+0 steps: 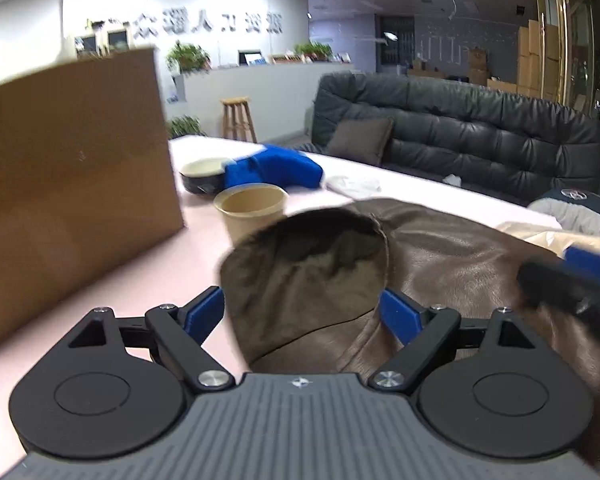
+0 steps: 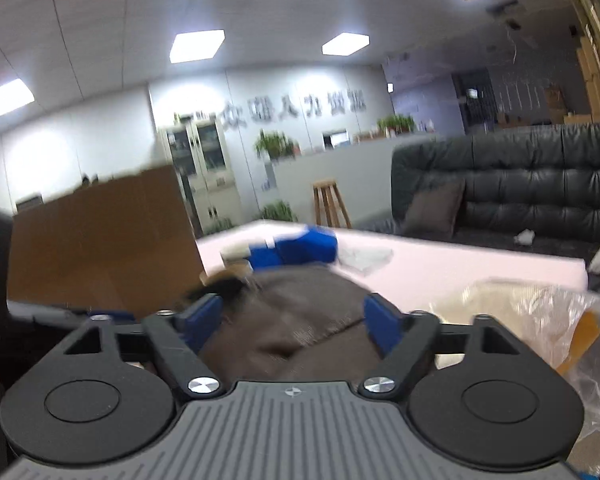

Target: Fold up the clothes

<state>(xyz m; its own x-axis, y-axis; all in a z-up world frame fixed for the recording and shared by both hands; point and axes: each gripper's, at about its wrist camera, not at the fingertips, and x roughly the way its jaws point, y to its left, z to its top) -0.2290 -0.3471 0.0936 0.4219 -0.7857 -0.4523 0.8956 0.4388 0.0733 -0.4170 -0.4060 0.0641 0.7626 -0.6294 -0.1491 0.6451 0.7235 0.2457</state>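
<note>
The brown leather jacket (image 1: pixel 440 264) lies heaped on the pink table (image 1: pixel 112 280), and both tongs are at it. In the left wrist view the left tongs (image 1: pixel 302 312) stand wide apart, with a sleeve cuff (image 1: pixel 300 272) bulging up between the blue fingers (image 1: pixel 204 312); its dark lining gapes toward the camera. The cloth fills the gap, but the pads do not look pressed into it, so I judge this a grasp being set up, not yet made. In the right wrist view the right tongs (image 2: pixel 296 320) are likewise spread, and a rounded hump of the same jacket (image 2: pixel 300 308) sits between and just ahead of them; that picture is blurred, so whether the fingers touch the leather I cannot tell.

Ahead of the left tongs and to their left stands a cardboard box (image 1: pixel 72 184); just beyond the cuff is a paper cup (image 1: pixel 252 208), with a dark bowl (image 1: pixel 202 176) and a blue object (image 1: pixel 276 168) farther on. A crinkled plastic bag (image 2: pixel 540 320) lies right of the right tongs.

The step in hand seems to be taking hold of the jacket to spread it flat. Next, each pair should close on a firm edge, the left on the cuff. Leather is stiff and slippery, so a deep bite would help, and the lift should stay clear of the cup.
</note>
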